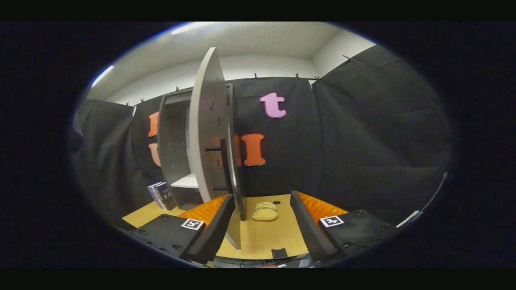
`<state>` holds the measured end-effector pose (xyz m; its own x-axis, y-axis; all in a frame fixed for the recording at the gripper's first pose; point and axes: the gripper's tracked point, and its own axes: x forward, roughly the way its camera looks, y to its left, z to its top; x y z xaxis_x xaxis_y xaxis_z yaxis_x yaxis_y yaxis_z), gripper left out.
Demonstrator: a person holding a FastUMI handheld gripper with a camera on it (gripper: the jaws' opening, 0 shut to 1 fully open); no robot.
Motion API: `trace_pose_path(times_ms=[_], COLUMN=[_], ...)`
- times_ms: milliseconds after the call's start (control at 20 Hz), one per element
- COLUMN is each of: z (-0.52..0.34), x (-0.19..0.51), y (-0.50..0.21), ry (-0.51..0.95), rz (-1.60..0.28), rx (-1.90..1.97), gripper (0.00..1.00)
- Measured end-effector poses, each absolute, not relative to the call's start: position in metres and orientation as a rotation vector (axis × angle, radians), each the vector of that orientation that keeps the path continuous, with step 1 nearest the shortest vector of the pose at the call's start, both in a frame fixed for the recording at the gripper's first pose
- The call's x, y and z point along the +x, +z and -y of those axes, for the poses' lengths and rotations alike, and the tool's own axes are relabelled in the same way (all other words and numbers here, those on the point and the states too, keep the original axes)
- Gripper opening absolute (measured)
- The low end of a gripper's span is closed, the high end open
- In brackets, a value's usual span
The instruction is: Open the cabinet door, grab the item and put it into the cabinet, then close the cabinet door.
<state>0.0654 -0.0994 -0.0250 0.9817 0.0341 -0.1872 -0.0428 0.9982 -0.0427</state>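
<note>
Ahead, gripper (262, 225) fingers spread (empty), plush toy (265, 212) beyond, cabinet door (207, 129) open.

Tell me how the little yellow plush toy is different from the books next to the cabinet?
The plush toy is soft-looking, rounded and pale yellow; the books are flat, dark and hard-edged. The toy lies low on the table, just ahead of the open gripper, between its fingers; the books stand tilted, leaning beside the cabinet, off past the open door. Both rest on the same wooden table, outside the cabinet.
</note>
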Motion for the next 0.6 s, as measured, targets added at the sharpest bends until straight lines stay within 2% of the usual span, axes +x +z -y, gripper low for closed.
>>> trace_pose_path(times_ms=[600], z=[0.098], x=[0.137], y=[-0.016], ry=[0.004], rz=[-0.172], rx=[-0.039], gripper=[0.89])
